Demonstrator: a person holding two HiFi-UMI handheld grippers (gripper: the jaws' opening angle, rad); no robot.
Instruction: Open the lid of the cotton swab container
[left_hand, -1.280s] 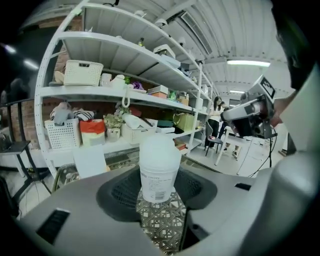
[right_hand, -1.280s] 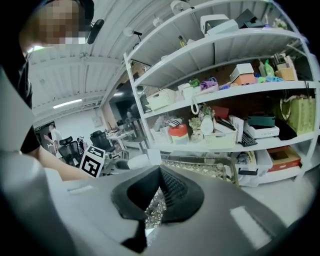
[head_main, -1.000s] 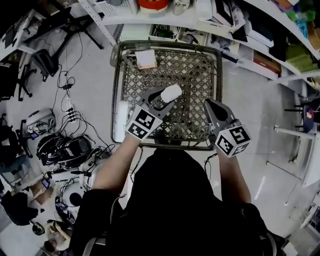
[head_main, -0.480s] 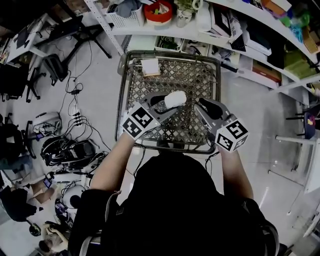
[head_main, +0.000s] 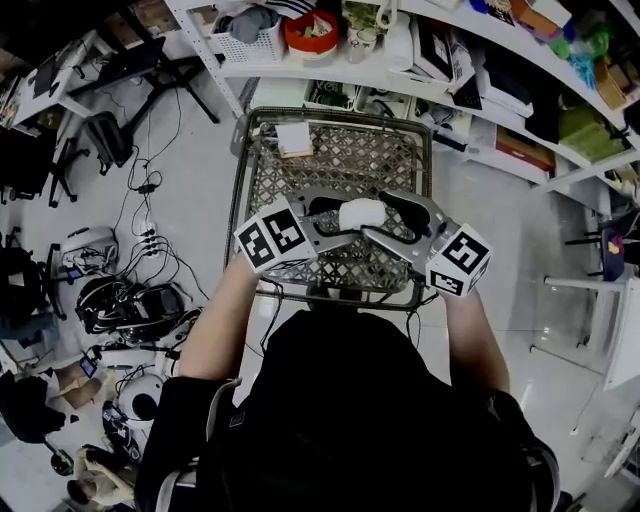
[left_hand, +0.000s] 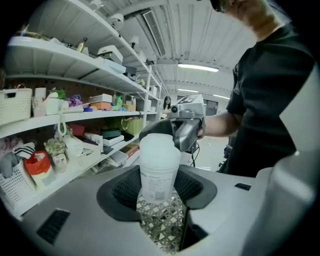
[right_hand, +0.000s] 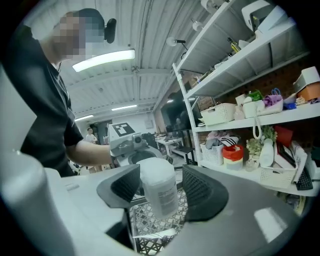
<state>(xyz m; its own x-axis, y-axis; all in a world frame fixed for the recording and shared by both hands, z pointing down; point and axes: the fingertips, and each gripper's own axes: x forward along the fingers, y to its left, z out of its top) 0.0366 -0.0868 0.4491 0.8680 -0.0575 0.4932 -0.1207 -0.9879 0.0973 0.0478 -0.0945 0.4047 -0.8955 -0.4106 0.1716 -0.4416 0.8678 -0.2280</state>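
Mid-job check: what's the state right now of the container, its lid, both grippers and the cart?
Cotton swab container: held above the cart, tipped sideways.
Lid: on, closed.
Left gripper: shut on the container's lower body.
Right gripper: jaws opening, lid end between them, not clamped.
Cart: one small flat box in a far corner.

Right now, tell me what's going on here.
A person works with tongs in each hand above a basket. The left tongs grip a white container by its body. The right tongs are opening, jaws either side of the lid without pressing. The lid is on.
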